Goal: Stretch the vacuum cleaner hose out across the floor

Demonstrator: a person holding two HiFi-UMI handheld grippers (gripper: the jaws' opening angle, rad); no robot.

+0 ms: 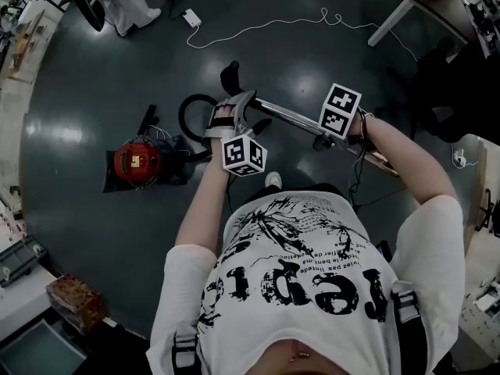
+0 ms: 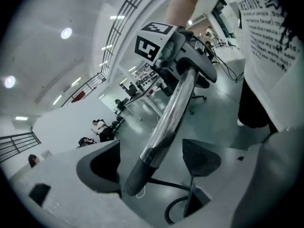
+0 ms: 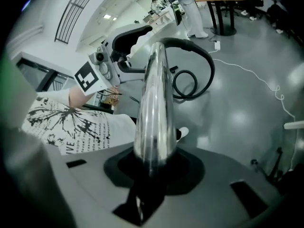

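The red vacuum cleaner [image 1: 137,161] sits on the dark floor at the left. Its black hose [image 1: 186,112] curls in a loop beside it and joins a chrome wand [image 1: 291,118] that is lifted off the floor. My left gripper [image 1: 233,109] is at the wand's hose end. In the left gripper view its jaws stand wide apart around the wand [image 2: 173,113], with neither pad touching it. My right gripper [image 1: 326,136] is shut on the wand's other end, where the tube [image 3: 153,103] runs straight out from the closed jaws. The hose loop [image 3: 205,75] shows beyond it.
A white cable [image 1: 266,26] snakes across the floor at the top, ending in a plug [image 1: 191,16]. A table leg [image 1: 391,18] stands top right, someone's legs [image 1: 129,2] top left. A box [image 1: 74,301] and shelving lie bottom left. My white shoe [image 1: 273,180] is below the wand.
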